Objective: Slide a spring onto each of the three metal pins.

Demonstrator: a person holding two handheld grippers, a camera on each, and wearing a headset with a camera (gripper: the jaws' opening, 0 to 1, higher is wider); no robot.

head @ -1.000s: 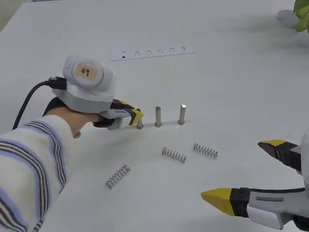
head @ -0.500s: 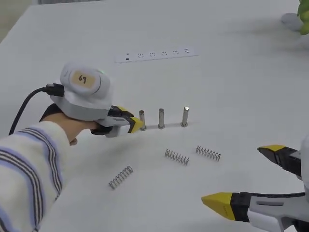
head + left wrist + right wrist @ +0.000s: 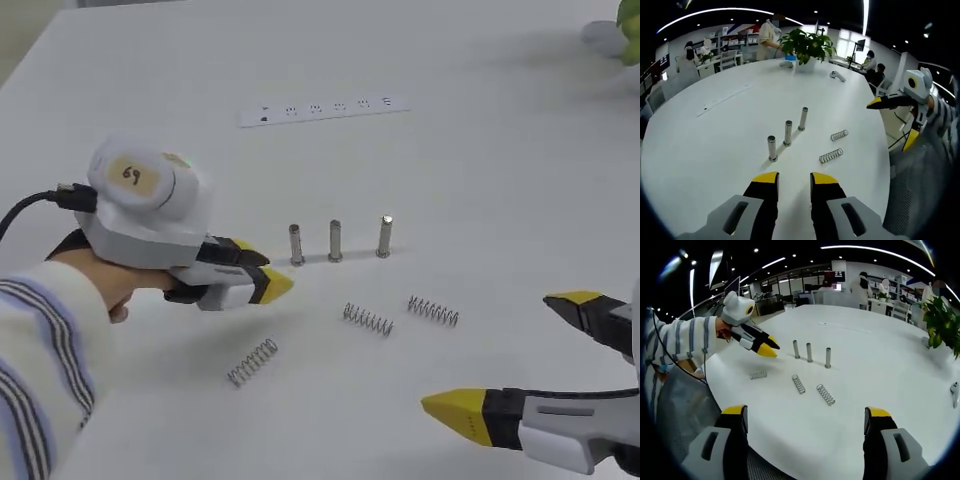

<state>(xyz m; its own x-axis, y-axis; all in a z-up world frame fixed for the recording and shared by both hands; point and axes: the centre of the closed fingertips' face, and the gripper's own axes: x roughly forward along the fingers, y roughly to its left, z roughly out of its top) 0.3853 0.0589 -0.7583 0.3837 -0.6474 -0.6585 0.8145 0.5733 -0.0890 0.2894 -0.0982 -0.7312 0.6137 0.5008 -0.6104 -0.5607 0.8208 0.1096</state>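
1. the right tongs (image 3: 487, 350) hung nearest, spread wide and empty.
2. three springs (image 3: 366, 320) lay loose on the white table (image 3: 520, 180), apart from one another, in front of the pins (image 3: 335, 241).
3. the left tongs (image 3: 268, 272) were parted by a narrow gap, gripping nothing, tips near the leftmost pin (image 3: 296, 245).
4. the three pins stood upright in a row, bare.
5. a power strip (image 3: 324, 109) lay beyond.
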